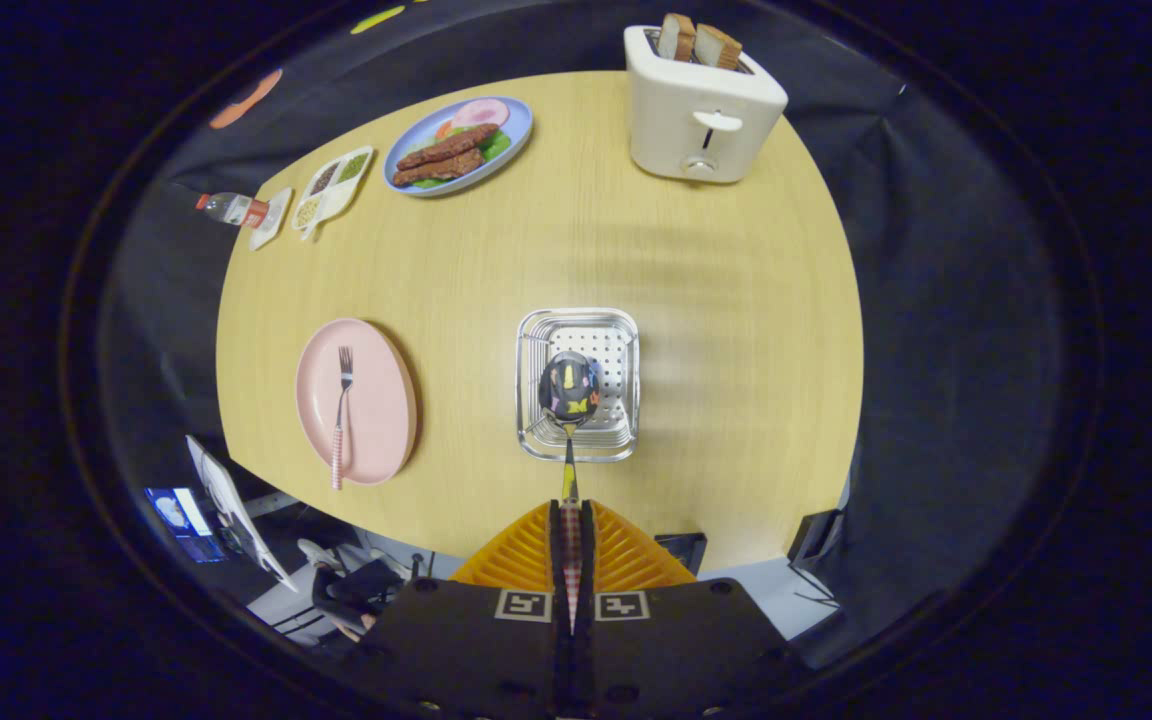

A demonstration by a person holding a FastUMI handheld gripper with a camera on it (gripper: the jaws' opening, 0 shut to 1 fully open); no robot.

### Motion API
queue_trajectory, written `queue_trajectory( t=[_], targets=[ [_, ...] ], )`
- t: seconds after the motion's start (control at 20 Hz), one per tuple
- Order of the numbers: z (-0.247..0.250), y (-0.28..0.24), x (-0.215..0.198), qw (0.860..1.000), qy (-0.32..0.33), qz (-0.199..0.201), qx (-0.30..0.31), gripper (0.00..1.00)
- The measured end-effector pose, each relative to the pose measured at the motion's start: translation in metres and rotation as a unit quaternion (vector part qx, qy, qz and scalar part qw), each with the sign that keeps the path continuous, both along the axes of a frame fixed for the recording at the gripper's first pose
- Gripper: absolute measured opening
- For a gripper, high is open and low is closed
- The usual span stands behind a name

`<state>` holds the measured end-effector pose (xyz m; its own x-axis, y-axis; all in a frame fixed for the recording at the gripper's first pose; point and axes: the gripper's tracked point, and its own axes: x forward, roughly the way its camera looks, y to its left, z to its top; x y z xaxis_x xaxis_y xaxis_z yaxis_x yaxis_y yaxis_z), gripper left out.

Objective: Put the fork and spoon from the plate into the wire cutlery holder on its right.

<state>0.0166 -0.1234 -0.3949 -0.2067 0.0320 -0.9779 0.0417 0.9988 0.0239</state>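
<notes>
At the far left of the worktop [636,250] lie a small bottle [231,209] and a divided snack tray [334,187], with a blue plate of food [458,146] just beyond them. Nearer the camera sits the pink plate [356,400], and the fork [342,412] lies on it lengthwise, tines pointing away, its checked handle reaching the near rim. It looks untouched, so that half of the job is left.

To the right of the plate stands the wire cutlery holder [578,383], seen from above, its perforated floor showing. The spoon [569,392] hangs over it, bowl inside the outline of the rim; whether the bowl has reached the floor I cannot tell. The hand-held gripper [571,520] is closed narrowly, both fingers pressing the spoon's checked handle between them.

So the spoon seems on the point of being delivered but not yet released. Further right, at the back edge, a white toaster [701,110] holds two slices of bread.
</notes>
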Motion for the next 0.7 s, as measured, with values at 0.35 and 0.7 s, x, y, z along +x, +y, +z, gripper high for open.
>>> queue_trajectory(
  t=[0.35,0.7],
  targets=[
    [-0.016,-0.001,0.017,0.999,0.041,0.019,-0.016,0.02],
    [-0.020,-0.001,0.017,0.998,0.056,0.017,-0.029,0.06]
  ],
)
